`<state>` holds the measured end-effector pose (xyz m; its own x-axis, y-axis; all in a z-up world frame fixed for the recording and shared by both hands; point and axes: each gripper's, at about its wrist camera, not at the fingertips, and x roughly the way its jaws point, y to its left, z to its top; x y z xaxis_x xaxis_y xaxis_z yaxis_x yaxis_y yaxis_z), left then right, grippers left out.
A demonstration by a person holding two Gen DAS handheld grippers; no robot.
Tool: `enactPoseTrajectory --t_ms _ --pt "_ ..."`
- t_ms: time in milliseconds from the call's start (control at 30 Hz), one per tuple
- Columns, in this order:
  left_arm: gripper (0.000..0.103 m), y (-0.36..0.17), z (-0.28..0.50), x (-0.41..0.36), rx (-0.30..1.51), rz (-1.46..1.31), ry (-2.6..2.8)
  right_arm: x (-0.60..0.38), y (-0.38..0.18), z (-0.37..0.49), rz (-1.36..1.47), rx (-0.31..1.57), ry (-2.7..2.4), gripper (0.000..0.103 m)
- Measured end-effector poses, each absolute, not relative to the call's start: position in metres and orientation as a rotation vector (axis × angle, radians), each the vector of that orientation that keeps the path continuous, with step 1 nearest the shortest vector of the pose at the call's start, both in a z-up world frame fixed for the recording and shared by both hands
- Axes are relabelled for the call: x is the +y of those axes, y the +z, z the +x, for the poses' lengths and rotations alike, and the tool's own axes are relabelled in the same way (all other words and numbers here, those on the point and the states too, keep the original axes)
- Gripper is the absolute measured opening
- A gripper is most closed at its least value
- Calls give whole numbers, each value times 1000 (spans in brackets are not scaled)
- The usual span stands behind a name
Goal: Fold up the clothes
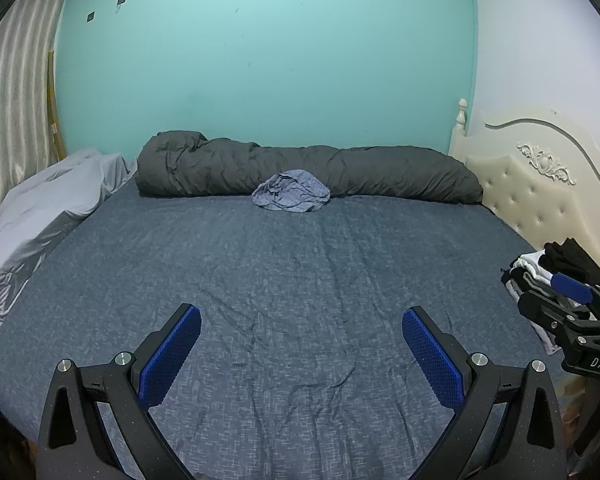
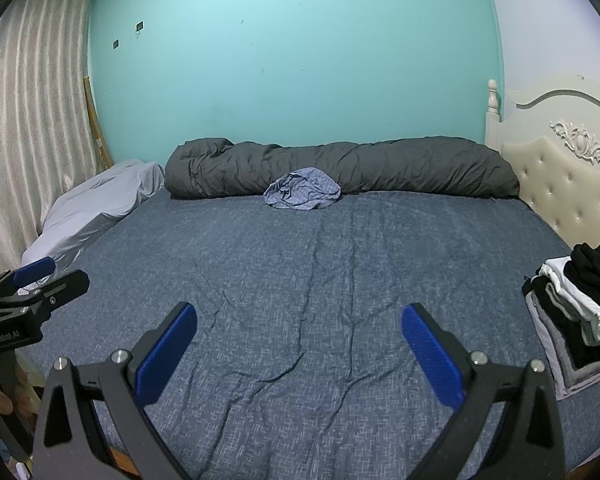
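two grippers wide apart, one crumpled garment across the bed

the left gripper [image 1: 301, 350] and the right gripper [image 2: 299, 350] both hover over the near part of the blue bed sheet [image 1: 284, 280], each with its two blue pads spread as wide as they go and nothing between them. one crumpled light-blue garment [image 1: 291, 192] lies at the far side of the sheet, touching one long rolled grey duvet [image 1: 308, 170] by the green wall. one stack of folded clothes [image 2: 580, 300], black, white and grey, sits at the right edge near the cream headboard [image 2: 564, 184]. one pale sheet-covered heap [image 1: 40, 216] lies at left.
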<state>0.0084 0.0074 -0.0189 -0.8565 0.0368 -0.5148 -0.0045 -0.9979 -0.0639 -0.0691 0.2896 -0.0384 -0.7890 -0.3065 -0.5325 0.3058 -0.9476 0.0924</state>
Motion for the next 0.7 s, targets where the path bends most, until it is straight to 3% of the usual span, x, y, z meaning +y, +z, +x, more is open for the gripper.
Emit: enactPoseTrajectory --t_ms 700 --pt "103 -9 6 8 -90 -836 2995 292 -41 -69 800 -3 -2705 103"
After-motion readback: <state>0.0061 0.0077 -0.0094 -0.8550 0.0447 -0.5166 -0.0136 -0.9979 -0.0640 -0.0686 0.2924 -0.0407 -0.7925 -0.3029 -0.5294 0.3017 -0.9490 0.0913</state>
